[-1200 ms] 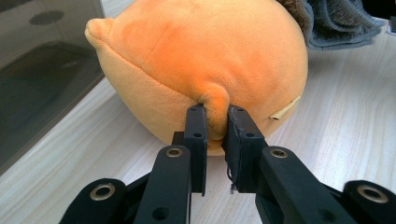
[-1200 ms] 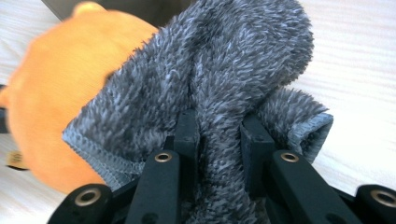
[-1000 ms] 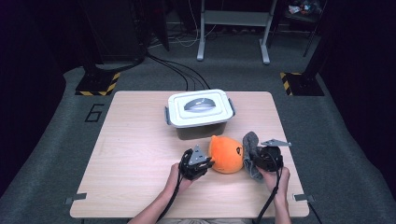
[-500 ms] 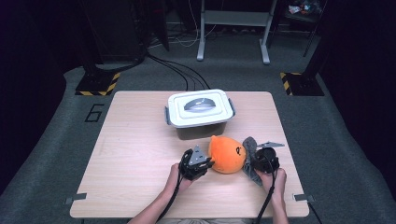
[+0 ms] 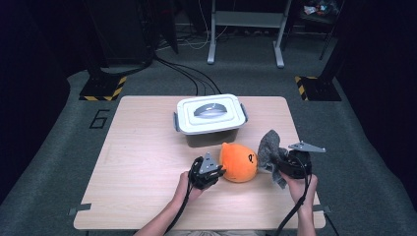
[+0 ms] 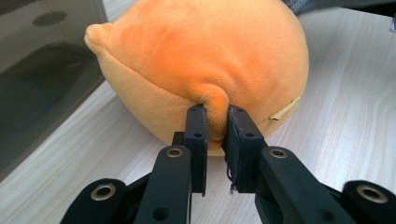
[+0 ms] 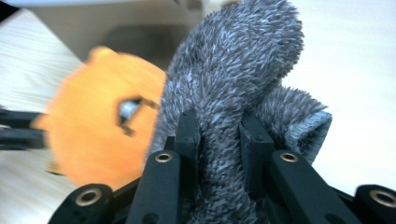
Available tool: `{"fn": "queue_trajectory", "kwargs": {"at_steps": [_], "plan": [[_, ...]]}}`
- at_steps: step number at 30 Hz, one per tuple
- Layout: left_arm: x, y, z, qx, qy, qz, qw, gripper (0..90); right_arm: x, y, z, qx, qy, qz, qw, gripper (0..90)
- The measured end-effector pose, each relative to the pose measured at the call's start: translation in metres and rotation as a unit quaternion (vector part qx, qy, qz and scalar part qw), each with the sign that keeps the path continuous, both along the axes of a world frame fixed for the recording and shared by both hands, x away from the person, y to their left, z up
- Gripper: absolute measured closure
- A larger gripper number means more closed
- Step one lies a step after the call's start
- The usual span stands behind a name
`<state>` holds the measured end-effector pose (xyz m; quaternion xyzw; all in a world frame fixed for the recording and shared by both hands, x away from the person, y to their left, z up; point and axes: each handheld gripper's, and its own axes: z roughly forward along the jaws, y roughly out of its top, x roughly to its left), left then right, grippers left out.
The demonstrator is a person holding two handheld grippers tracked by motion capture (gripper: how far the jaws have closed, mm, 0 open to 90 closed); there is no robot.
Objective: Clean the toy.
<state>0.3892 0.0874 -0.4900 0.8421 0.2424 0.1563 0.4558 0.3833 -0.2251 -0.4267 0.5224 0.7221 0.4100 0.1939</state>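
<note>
An orange round plush toy (image 5: 238,161) lies on the wooden table (image 5: 142,162) near its front edge. My left gripper (image 5: 218,171) is shut on a pinch of the plush's fabric (image 6: 215,112) at its left side. A grey fuzzy cloth (image 5: 269,147) is held up just right of the plush, with my right gripper (image 5: 281,166) shut on it; the cloth (image 7: 233,88) rises between the jaws and the orange plush (image 7: 98,135) shows blurred behind it.
A white lidded plastic box (image 5: 210,118) with latches stands at mid-table behind the plush; its dark side wall (image 6: 42,88) is close on the left in the left gripper view. Bare wood stretches to the left. Dark floor and stands surround the table.
My right gripper has lifted the grey cloth and drawn it a little to the right, away from the plush. The left gripper stays clamped on the plush.
</note>
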Motion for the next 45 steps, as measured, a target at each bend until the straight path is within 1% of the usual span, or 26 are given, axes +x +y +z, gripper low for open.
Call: {"fn": "queue_trajectory", "kwargs": {"at_steps": [1,2,4,6,8,9,11,14,17,19,20,21,22,23,25,27,28,29,30,31,34,37,40,41,43,45], "plan": [[0.000,0.000,0.000,0.001,0.000,0.000,1.0000,79.4,-0.001,0.003,0.004,0.003,-0.005,0.003,1.0000,72.4],[0.000,0.000,0.000,0.000,0.000,-0.001,1.0000,79.4,-0.003,0.007,0.011,0.000,-0.016,0.012,0.9998,72.4],[0.000,0.000,0.000,0.001,0.001,-0.001,1.0000,79.4,-0.004,0.015,0.021,0.010,-0.029,0.029,0.9991,72.4],[0.000,0.000,0.000,0.002,0.002,-0.003,1.0000,79.4,-0.004,0.022,0.027,0.017,-0.035,0.041,0.9984,72.4],[0.000,0.000,0.001,0.002,0.001,-0.005,1.0000,79.4,-0.001,0.034,0.032,0.021,-0.038,0.057,0.9974,72.4],[0.000,0.000,0.001,0.000,0.000,-0.003,1.0000,79.4,0.001,0.038,0.033,0.018,-0.038,0.062,0.9972,72.4],[0.000,-0.001,0.001,0.004,-0.002,-0.006,1.0000,79.4,0.005,0.052,0.033,0.012,-0.034,0.077,0.9963,72.4],[0.000,-0.001,0.002,0.006,-0.001,-0.007,1.0000,79.4,0.011,0.073,0.030,0.003,-0.026,0.102,0.9944,72.3],[0.000,-0.001,0.002,0.004,-0.004,-0.006,1.0000,79.5,0.016,0.092,0.026,-0.008,-0.019,0.122,0.9923,72.3],[0.000,-0.002,0.002,0.005,-0.007,-0.007,0.9999,79.7,0.019,0.101,0.024,-0.016,-0.017,0.134,0.9907,72.2],[-0.001,-0.002,0.002,0.005,-0.005,-0.009,0.9999,79.8,0.020,0.105,0.022,-0.017,-0.014,0.138,0.9902,72.2],[-0.001,-0.002,0.002,0.006,-0.007,-0.012,0.9999,79.9,0.021,0.110,0.020,-0.023,-0.012,0.145,0.9891,72.1],[-0.001,-0.002,0.002,0.006,-0.007,-0.012,0.9999,80.2,0.021,0.110,0.020,-0.023,-0.012,0.145,0.9891,72.1],[-0.001,-0.003,0.002,0.007,-0.008,-0.013,0.9999,80.2,0.023,0.116,0.017,-0.028,-0.008,0.155,0.9875,72.1],[-0.002,-0.004,0.002,0.008,-0.008,-0.016,0.9998,80.8,0.024,0.121,0.012,-0.041,-0.003,0.156,0.9869,72.2],[-0.002,-0.004,0.002,0.007,-0.007,-0.014,0.9998,81.0,0.026,0.122,0.007,-0.049,0.000,0.154,0.9869,72.4],[-0.001,-0.004,0.002,0.009,-0.007,-0.015,0.9998,81.2,0.027,0.122,0.006,-0.055,-0.002,0.154,0.9865,72.6],[-0.001,-0.004,0.001,0.009,-0.006,-0.014,0.9998,81.3,0.026,0.123,0.004,-0.060,-0.003,0.149,0.9870,72.8],[-0.001,-0.004,0.001,0.011,-0.004,-0.014,0.9998,81.4,0.026,0.123,0.004,-0.062,-0.004,0.150,0.9867,72.9],[-0.001,-0.004,0.001,0.008,-0.003,-0.013,0.9999,81.6,0.026,0.123,0.003,-0.065,-0.004,0.147,0.9869,73.0],[-0.001,-0.004,0.001,0.007,-0.001,-0.012,0.9999,81.9,0.023,0.122,0.005,-0.082,-0.010,0.142,0.9864,73.2],[-0.002,-0.005,0.000,0.003,0.002,-0.012,0.9999,82.0,0.022,0.119,0.005,-0.086,-0.013,0.139,0.9865,73.3],[-0.002,-0.005,0.000,0.001,0.005,-0.010,0.9999,82.0,0.018,0.113,0.006,-0.084,-0.015,0.129,0.9879,73.2],[-0.002,-0.005,0.000,0.003,0.003,-0.011,0.9999,82.0,0.017,0.111,0.006,-0.083,-0.017,0.124,0.9887,73.2],[-0.002,-0.006,0.000,0.002,0.003,-0.012,0.9999,82.1,0.016,0.107,0.006,-0.083,-0.019,0.120,0.9891,73.2],[-0.002,-0.006,0.000,0.000,0.003,-0.012,0.9999,82.0,0.013,0.102,0.006,-0.079,-0.019,0.113,0.9902,73.2]]}}
